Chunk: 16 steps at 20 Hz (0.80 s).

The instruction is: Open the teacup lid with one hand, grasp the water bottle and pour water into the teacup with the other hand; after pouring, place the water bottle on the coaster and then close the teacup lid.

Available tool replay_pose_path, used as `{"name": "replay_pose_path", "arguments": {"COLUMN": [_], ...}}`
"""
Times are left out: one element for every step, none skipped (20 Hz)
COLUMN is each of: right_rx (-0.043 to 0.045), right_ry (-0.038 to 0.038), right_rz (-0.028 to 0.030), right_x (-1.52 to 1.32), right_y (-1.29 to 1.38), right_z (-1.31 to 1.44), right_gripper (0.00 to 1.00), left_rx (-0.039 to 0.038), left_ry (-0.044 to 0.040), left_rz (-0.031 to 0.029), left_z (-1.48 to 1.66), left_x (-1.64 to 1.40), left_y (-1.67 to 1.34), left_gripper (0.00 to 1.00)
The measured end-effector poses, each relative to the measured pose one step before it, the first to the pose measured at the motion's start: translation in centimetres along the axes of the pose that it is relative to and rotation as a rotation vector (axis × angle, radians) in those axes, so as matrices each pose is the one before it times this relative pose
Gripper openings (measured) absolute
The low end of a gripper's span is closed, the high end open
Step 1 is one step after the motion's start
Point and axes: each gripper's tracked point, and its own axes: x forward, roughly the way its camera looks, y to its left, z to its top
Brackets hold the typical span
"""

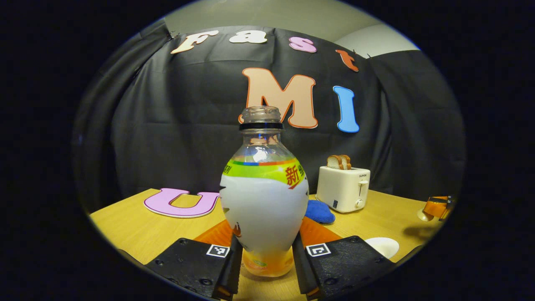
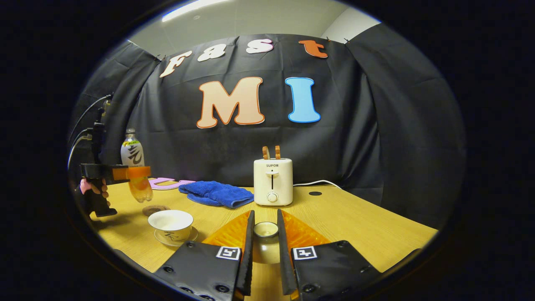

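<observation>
Lid is off: right gripper (image 2: pixel 265 246) has its fingers closed on the teacup lid (image 2: pixel 266 229), holding it by the knob over the table (image 2: pixel 355 225), in front of the toaster (image 2: pixel 273 181). Teacup (image 2: pixel 171 225) sits open on its saucer (image 2: pixel 189 236); can't tell if there's water in it. Left gripper (image 1: pixel 266 259) is clamped on the lower body of the water bottle (image 1: pixel 263 200), cap off, bottle upright and lifted clear of the table in the right gripper view. Coaster (image 2: pixel 155 209) sits bare just behind the cup, near the blue cloth (image 2: pixel 215 193). My read: lid step and bottle grasp done; pour either pending or finished, can't say which. Left: bottle onto coaster, lid back on cup.
</observation>
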Motion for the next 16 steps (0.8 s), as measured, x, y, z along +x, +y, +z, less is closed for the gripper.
{"name": "replay_pose_path", "arguments": {"right_rx": [0.00044, -0.00056, -0.00018, 0.00001, -0.00002, 0.00008, -0.00013, 0.00020, -0.00030, 0.00036, -0.00029, 0.00034, -0.00021, 0.00014, -0.00009, -0.00006], "right_ry": [0.00053, -0.00034, -0.00008, 0.00003, 0.00028, -0.00022, -0.00002, 0.00019, -0.00027, 0.00015, -0.00013, 0.00028, -0.00019, 0.00022, -0.00014, 0.00007], "right_rz": [-0.00096, -0.00161, -0.00106, -0.00036, 0.00008, -0.00001, 0.00021, 0.00014, 0.00025, -0.00015, 0.00030, 0.00003, 0.00012, -0.00007, 0.00012, 0.00001], "right_x": [-0.023, -0.020, -0.044, 0.041, 0.007, -0.016, -0.018, 0.030, -0.007, 0.022, -0.010, 0.028, 0.012, -0.027, 0.003, 0.000], "right_y": [-0.016, -0.038, -0.026, -0.034, 0.004, -0.013, -0.001, -0.012, -0.001, 0.010, -0.011, -0.005, 0.014, -0.021, 0.012, -0.023], "right_z": [0.015, -0.054, 0.035, -0.065, 0.006, 0.050, 0.013, -0.004, -0.003, -0.006, -0.026, -0.007, 0.007, 0.056, 0.008, -0.085], "right_gripper": [0.31, 0.31, 0.31, 0.32, 0.32, 0.33, 0.31, 0.29, 0.30, 0.30, 0.30, 0.30, 0.30, 0.30, 0.30, 0.29], "left_rx": [0.00516, 0.01177, 0.00573, 0.00081, 0.00468, -0.00206, -0.00596, 0.00068, 0.00527, 0.00755, 0.00308, -0.00167, 0.00004, 0.00149, 0.00158, 0.00152], "left_ry": [0.01896, 0.02625, 0.01997, 0.01059, 0.00250, -0.01060, -0.01027, 0.00089, 0.00457, 0.00781, 0.00545, 0.00286, 0.00415, 0.00432, 0.00477, 0.00532], "left_rz": [0.00332, 0.00554, 0.00245, 0.00166, -0.00003, -0.00304, -0.00384, -0.00054, 0.00511, 0.00798, 0.00447, -0.00436, -0.00231, -0.00163, 0.00212, 0.00223], "left_z": [-0.884, -0.851, -0.787, -0.287, 0.000, 0.270, 0.309, -0.062, -0.248, -0.236, -0.334, -0.037, -0.084, -0.144, -0.271, -0.039], "left_x": [0.407, 0.322, 0.325, 0.189, 0.065, -0.069, -0.023, -0.030, 0.111, 0.052, 0.122, -0.007, 0.070, 0.107, -0.002, 0.013], "left_y": [0.059, 0.190, 0.051, -0.008, -0.029, -0.056, -0.163, -0.017, 0.181, 0.257, 0.043, -0.097, -0.195, -0.072, 0.129, 0.070], "left_gripper": [0.51, 0.51, 0.51, 0.51, 0.52, 0.52, 0.53, 0.52, 0.52, 0.53, 0.53, 0.55, 0.55, 0.56, 0.57, 0.59]}}
